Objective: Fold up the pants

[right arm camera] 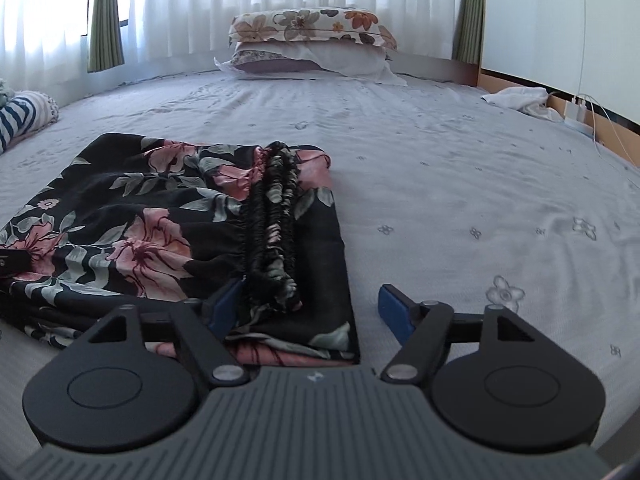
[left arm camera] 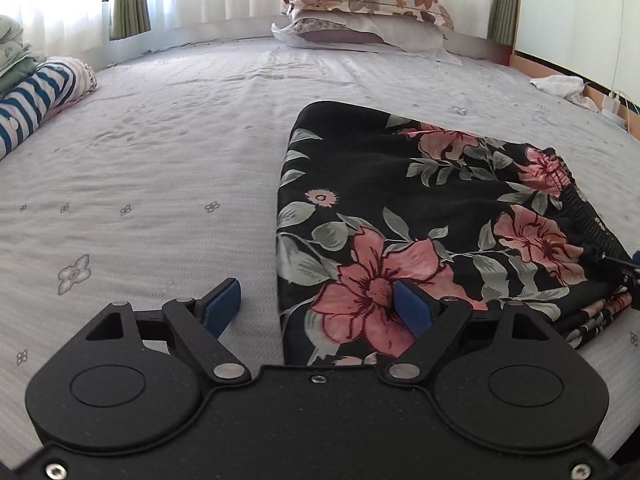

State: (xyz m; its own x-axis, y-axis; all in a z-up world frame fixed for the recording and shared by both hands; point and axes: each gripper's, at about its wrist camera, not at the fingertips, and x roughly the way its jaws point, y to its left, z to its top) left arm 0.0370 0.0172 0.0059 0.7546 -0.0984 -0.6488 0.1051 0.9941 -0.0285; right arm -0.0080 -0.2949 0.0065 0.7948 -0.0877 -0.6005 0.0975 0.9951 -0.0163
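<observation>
Black pants with pink flowers and grey leaves (left arm camera: pixel 420 216) lie folded in a flat stack on the bed. In the right wrist view the pants (right arm camera: pixel 160 232) show their gathered elastic waistband (right arm camera: pixel 272 232) on top near the right edge. My left gripper (left arm camera: pixel 320 304) is open over the stack's left near corner, one blue pad on the sheet, the other over the fabric. My right gripper (right arm camera: pixel 308 312) is open over the stack's right near corner, straddling its edge. Neither holds anything.
The bed sheet (left arm camera: pixel 160 184) is pale grey with small flowers. Two stacked pillows (left arm camera: pixel 360 16) lie at the head by the curtains. Striped folded clothes (left arm camera: pixel 36 92) sit at the left edge. A white cloth (right arm camera: pixel 520 98) and a charger with cables (right arm camera: pixel 576 114) lie at the right edge.
</observation>
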